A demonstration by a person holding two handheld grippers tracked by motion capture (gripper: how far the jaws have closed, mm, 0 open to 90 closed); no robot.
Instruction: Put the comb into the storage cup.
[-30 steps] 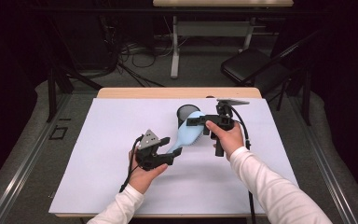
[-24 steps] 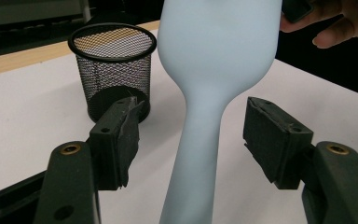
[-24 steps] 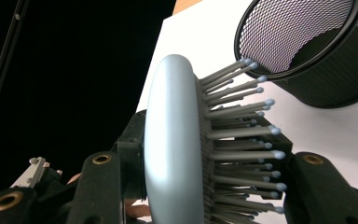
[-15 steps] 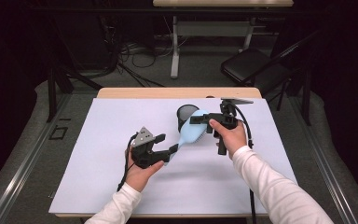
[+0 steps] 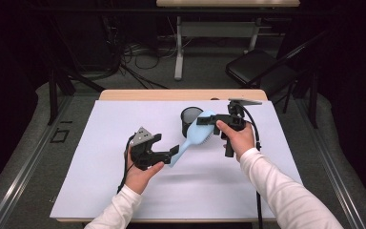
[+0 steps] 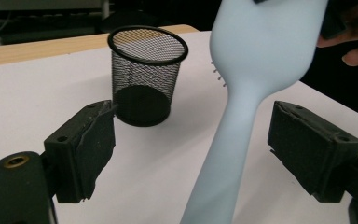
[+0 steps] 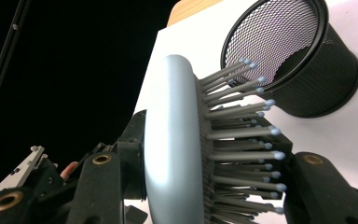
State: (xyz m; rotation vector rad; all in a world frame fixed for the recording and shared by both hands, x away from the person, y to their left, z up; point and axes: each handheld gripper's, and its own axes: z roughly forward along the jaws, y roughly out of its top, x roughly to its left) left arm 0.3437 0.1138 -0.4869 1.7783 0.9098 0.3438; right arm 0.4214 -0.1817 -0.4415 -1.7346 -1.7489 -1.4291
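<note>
The pale blue plastic paddle hairbrush is held off the white-covered tabletop, its long axis running on a slant from the head at the upper right of the high view down to the handle end at the lower left. The right gripper is clamped across the head: in the right gripper view one black jaw presses on the smooth back and the other against the bristles. The left gripper sits at the handle end with its jaws apart; they have just been opening, and in the left gripper view the handle passes between the pads with a clear gap on both sides, so it no longer grips.

That leaves the brush carried by the right hand alone. The black wire-mesh cup stands upright just beside the brush head, on its far left side in the high view, mouth up. The right gripper is by far the nearer to it. I judge the next move turns on swinging the handle, which now points away from the cup, round over its rim
</note>
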